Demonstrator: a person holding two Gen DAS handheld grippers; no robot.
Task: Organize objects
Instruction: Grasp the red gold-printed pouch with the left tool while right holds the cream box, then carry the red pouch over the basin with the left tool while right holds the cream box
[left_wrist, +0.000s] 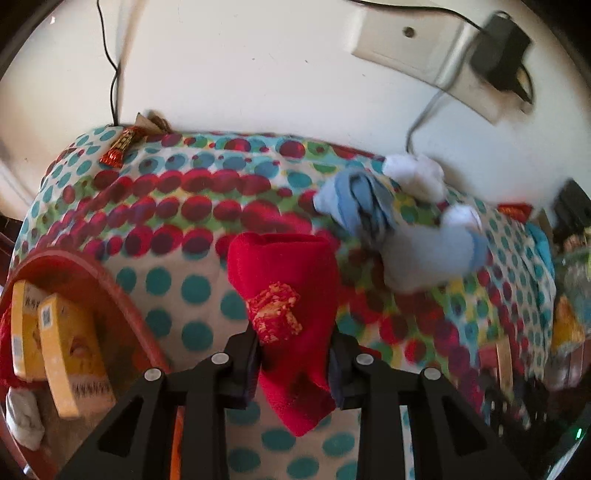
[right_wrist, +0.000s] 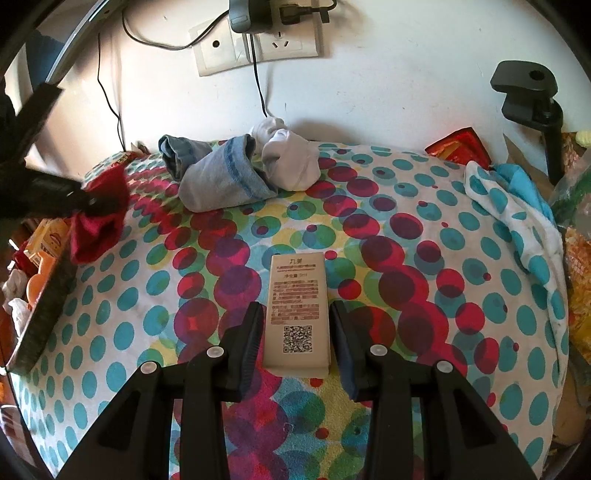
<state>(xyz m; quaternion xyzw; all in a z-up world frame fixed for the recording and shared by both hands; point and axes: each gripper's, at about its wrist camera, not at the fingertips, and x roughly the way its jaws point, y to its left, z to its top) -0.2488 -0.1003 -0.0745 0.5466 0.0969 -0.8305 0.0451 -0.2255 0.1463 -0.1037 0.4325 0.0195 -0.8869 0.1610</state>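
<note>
Far left: round red-rimmed tray holding yellow cardboard boxes and a white balled sock. Left gripper clamped on a red sock with gold embroidery, lifted above the dotted tablecloth near the tray. Centre back: blue-grey rolled socks touching a white sock bundle by the wall. Right gripper straddles a beige printed box lying flat on the cloth; pad contact cannot be told.

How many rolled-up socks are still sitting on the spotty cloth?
2: a grey-blue sock bundle near the wall, and a white sock bundle touching it on its right. The red sock is in the left gripper; others may be hidden.
</note>
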